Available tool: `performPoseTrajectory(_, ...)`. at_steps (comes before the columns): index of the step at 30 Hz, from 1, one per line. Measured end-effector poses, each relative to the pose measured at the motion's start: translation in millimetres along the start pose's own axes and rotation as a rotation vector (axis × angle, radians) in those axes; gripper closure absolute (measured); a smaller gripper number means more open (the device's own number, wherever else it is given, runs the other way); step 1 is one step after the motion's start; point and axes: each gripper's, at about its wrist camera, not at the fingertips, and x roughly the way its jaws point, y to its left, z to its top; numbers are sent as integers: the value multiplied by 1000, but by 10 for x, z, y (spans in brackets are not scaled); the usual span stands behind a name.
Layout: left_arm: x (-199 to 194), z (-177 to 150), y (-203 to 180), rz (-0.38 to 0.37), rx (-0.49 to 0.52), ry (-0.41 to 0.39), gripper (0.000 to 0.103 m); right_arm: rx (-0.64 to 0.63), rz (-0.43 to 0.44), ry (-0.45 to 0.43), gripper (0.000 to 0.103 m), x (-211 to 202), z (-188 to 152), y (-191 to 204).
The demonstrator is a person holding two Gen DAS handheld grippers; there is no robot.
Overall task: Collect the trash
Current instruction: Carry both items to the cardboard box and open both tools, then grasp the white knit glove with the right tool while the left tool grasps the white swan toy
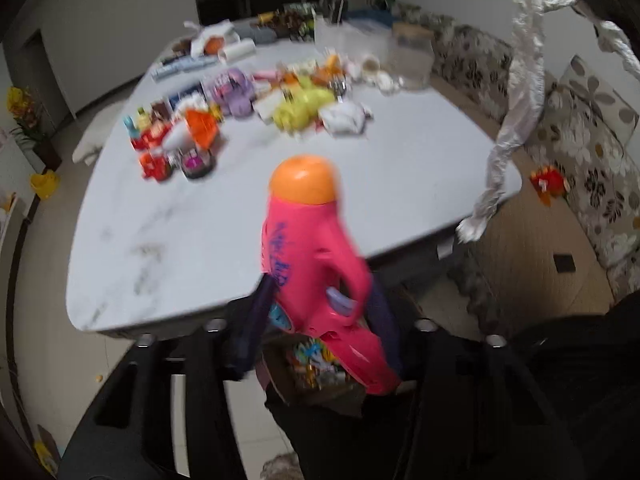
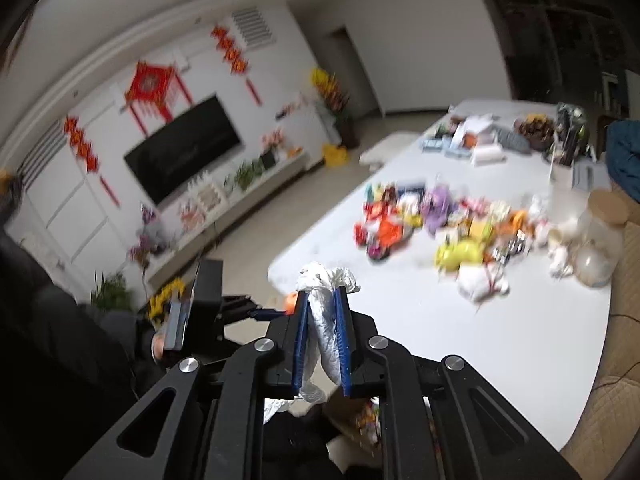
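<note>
the left gripper (image 1: 320, 300) pinches a pink bottle (image 1: 316, 264) with an orange cap near the white table's (image 1: 180, 240) edge; the right gripper (image 2: 323, 316) is clamped on a crumpled white tissue (image 2: 326, 320).

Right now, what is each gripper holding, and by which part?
Left gripper: pink bottle, by its lower body near the handle. Right gripper: white tissue, clamped near its upper end.

A dark flat television (image 2: 184, 152) hangs on the white wall (image 2: 360, 12). Red paper decorations (image 2: 154, 88) hang above and on both sides of it. Below it runs a low white cabinet (image 2: 232, 204) lined with potted plants (image 2: 248, 174). The pale tiled floor (image 2: 280, 208) stretches from the cabinet to a white marble-topped table (image 2: 500, 340). A floral-patterned sofa (image 1: 580, 148) stands beyond the table's far side from the television.
</note>
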Motion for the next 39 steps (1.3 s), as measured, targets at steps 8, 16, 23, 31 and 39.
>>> performPoseTrajectory(8,651,-426,15,-17,-16,160,45,58,-24,336,68,955,-877,-293)
performPoseTrajectory(16,689,-422,246,35,-63,162,39,20,-172,481,48,1625,-1249,-536)
performPoseTrajectory(23,560,-55,587,59,-100,77,39,177,-298,214,41,1529,-489,-1026)
performPoseTrajectory(31,687,443,1002,101,-167,31,34,511,-563,146,22,2245,114,-1938)
performPoseTrajectory(39,758,747,1392,104,-235,1,34,542,-535,140,51,2437,186,-2027)
